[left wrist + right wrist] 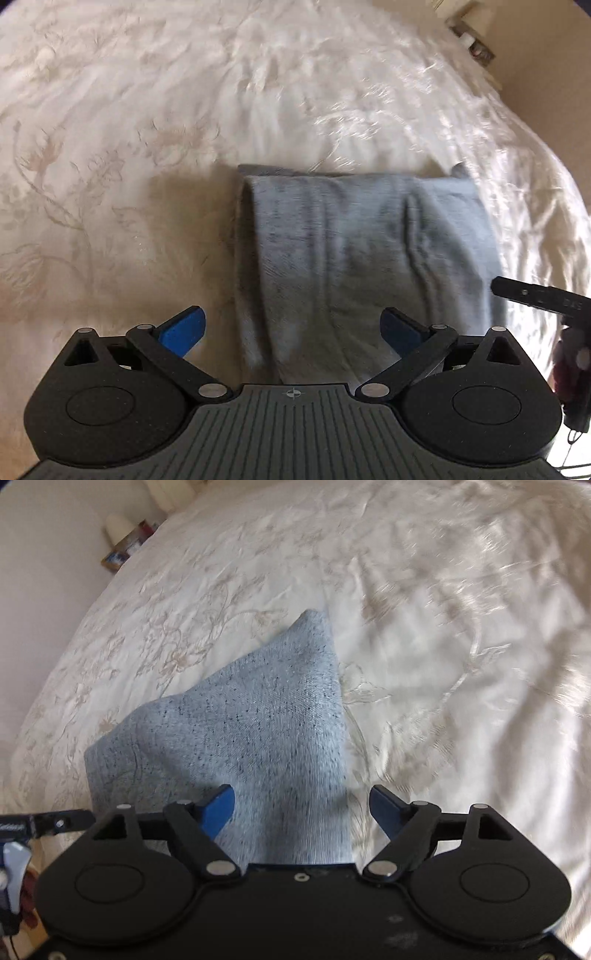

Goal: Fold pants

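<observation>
Both tongs — left tongs (293, 328), right tongs (301, 808) — spread and empty over folded pants (354, 251) on the bed (147, 110); best smooth the creases, square the edges.

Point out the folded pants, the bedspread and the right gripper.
folded pants (354, 251): left wrist view, middle of the grey-blue top layer.
bedspread (147, 110): left wrist view, bare floral cloth beyond the pants.
right gripper (301, 808): right wrist view, midway between its open blue fingertips.

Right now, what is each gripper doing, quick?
Left gripper: open, holding nothing, above the pants.
Right gripper: open, holding nothing, pants below it.
</observation>
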The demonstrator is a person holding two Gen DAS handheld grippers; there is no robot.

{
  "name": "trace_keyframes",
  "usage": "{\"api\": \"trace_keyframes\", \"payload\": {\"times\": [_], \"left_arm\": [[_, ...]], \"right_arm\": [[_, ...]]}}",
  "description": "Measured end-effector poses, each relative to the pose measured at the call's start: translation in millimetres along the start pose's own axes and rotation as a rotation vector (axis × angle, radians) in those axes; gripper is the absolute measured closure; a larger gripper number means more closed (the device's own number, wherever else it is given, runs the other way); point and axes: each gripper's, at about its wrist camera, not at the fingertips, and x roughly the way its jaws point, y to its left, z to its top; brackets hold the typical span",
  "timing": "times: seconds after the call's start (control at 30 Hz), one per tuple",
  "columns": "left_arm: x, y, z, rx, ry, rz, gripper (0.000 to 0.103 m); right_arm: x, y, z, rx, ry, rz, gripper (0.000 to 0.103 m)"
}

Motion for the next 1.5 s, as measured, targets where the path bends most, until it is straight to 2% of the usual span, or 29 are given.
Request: {"api": "trace_keyframes", "payload": {"times": [0.1, 0.17, 0.27, 0.37, 0.57, 0.7, 0.73, 0.77, 0.8, 0.83, 0.87, 0.93, 0.97, 1.03, 1.13, 1.23, 1.33, 1.4, 1.5], "left_arm": [[21, -1, 7, 0.014, 0.054, -0.039, 0.000], [33, -6, 12, 0.019, 0.082, -0.075, 0.000], [41, -8, 14, -0.007, 0.086, -0.088, 0.000], [45, -7, 19, -0.062, 0.069, -0.087, 0.000], [45, -13, 17, -0.078, 0.054, -0.053, 0.000], [44, -10, 21, -0.143, 0.072, -0.044, 0.001], [43, -9, 22, -0.157, 0.076, -0.047, 0.001], [42, -10, 23, -0.162, 0.077, -0.045, 0.002], [41, -13, 22, -0.159, 0.076, -0.031, 0.006], [39, -18, 22, -0.148, 0.074, -0.016, 0.014], [38, -22, 22, -0.140, 0.070, -0.007, 0.016], [32, -30, 21, -0.130, 0.054, 0.025, 0.028], [28, -33, 21, -0.132, 0.045, 0.036, 0.031], [19, -37, 21, -0.138, 0.020, 0.057, 0.046], [4, -40, 21, -0.132, -0.018, 0.053, 0.059], [-7, -44, 22, -0.120, -0.043, 0.015, 0.066], [-15, -46, 23, -0.074, -0.061, -0.022, 0.068], [-17, -48, 25, -0.065, -0.061, -0.036, 0.068], [-10, -35, 24, -0.094, -0.026, -0.060, 0.064]], "right_arm": [[18, -8, 8, 0.005, 0.045, 0.034, 0.017], [30, -15, 12, 0.013, 0.069, 0.068, 0.009], [42, -21, 14, 0.027, 0.093, 0.122, 0.000], [54, -23, 17, 0.032, 0.108, 0.171, 0.000], [68, -26, 29, 0.040, 0.123, 0.248, 0.000], [72, -29, 38, 0.059, 0.179, 0.276, 0.000], [72, -29, 41, 0.058, 0.199, 0.284, 0.006], [71, -28, 43, 0.059, 0.215, 0.289, 0.032], [69, -29, 44, 0.064, 0.222, 0.292, 0.043], [65, -28, 46, 0.071, 0.220, 0.270, 0.063], [60, -27, 46, 0.070, 0.214, 0.264, 0.082], [47, -21, 47, 0.050, 0.195, 0.265, 0.084], [42, -17, 47, 0.034, 0.182, 0.260, 0.084], [28, -5, 46, -0.008, 0.156, 0.257, 0.085], [7, 14, 46, -0.063, 0.122, 0.265, 0.085], [-11, 37, 47, -0.118, 0.095, 0.271, 0.086], [-25, 61, 51, -0.155, 0.075, 0.266, 0.086], [-34, 71, 53, -0.161, 0.061, 0.258, 0.086], [-31, 80, 55, -0.171, 0.058, 0.192, 0.086]]}}
